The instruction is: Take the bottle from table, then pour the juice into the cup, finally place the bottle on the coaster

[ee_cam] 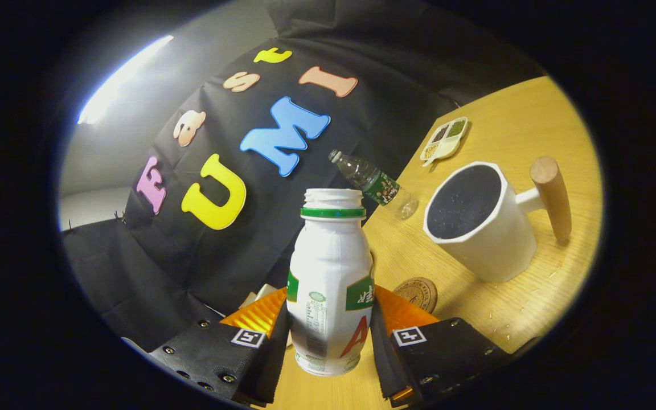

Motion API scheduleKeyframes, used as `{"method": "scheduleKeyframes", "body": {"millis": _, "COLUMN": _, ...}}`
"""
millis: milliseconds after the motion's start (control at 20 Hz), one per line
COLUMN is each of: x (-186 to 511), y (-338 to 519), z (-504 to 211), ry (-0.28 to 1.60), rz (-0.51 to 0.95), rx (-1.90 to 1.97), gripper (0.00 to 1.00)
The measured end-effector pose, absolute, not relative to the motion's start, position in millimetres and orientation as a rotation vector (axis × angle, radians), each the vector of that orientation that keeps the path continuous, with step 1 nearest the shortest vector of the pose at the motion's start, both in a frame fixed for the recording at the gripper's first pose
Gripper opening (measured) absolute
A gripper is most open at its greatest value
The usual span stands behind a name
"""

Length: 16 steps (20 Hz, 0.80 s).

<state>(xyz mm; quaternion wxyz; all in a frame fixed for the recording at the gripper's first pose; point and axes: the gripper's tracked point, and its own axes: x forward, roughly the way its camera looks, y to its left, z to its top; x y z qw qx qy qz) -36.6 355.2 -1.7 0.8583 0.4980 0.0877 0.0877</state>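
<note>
Both fingers of the tool (331, 341) press the sides of the uncapped white bottle (329, 285), held upright over the table (510, 142) short of the cup (479, 222), with the coaster (417, 292) just beyond the right finger. Tipping too early, I judge, would spill juice onto the wood. The juice level is hidden by the opaque bottle, whose base may touch the table or not.

Fisheye camera riding the hand-held gripper (331, 336), tilted, facing forward along its fingers, close above the table (510, 136)
</note>
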Motion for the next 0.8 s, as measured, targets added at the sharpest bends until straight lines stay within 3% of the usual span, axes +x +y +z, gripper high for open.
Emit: {"method": "scheduleKeyframes", "body": {"millis": 800, "x": -32.1, "y": 348.6, "z": 2.7, "ry": 0.147, "rz": 0.212, "rx": 1.339, "gripper": 0.66}}
